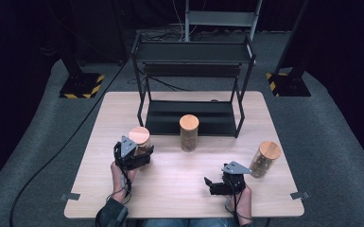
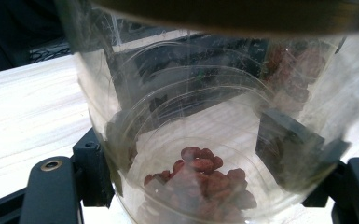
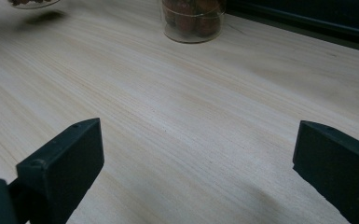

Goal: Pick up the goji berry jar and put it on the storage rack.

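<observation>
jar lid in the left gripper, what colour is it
Light wood-brown lid; clearest in the high view.

Black shelf rack, two other jars.

Three jars on table: left jar near-left of rack, middle jar before it, right jar far right.

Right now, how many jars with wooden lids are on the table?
3: left jar in the left gripper, middle jar before the shelf, right jar at the right.
</observation>
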`<state>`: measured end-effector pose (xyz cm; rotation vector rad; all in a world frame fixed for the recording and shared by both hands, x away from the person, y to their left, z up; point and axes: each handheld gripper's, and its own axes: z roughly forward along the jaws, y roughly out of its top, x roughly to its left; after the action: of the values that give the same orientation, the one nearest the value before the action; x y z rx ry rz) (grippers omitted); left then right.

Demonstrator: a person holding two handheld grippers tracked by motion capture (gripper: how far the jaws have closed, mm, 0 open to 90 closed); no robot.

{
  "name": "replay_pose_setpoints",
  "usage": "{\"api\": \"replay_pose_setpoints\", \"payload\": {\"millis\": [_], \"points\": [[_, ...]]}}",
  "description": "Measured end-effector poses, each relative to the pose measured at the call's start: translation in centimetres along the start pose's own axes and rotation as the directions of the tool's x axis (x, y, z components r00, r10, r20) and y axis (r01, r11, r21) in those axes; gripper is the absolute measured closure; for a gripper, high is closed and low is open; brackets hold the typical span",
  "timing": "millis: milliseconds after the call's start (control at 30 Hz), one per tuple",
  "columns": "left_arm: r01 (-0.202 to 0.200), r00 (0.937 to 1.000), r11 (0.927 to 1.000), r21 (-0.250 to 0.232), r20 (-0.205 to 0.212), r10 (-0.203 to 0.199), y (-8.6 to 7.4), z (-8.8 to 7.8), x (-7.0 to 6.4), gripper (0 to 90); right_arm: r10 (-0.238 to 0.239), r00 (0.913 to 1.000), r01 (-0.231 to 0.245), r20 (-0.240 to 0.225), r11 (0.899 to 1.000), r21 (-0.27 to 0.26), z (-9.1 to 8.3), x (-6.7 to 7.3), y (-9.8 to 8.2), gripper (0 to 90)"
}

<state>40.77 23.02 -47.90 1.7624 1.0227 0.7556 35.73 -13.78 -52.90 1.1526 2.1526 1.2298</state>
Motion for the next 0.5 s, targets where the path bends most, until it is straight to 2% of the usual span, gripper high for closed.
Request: {"api": "replay_pose_setpoints", "payload": {"millis": [500], "points": [[0.002,0.9998,1.0,0.008,0.019,-0.002,0.47,0.88,0.1,24.6,-0.007,1.0,0.007,-0.001,1.0,0.008,0.07,0.05,0.03,1.1]]}}
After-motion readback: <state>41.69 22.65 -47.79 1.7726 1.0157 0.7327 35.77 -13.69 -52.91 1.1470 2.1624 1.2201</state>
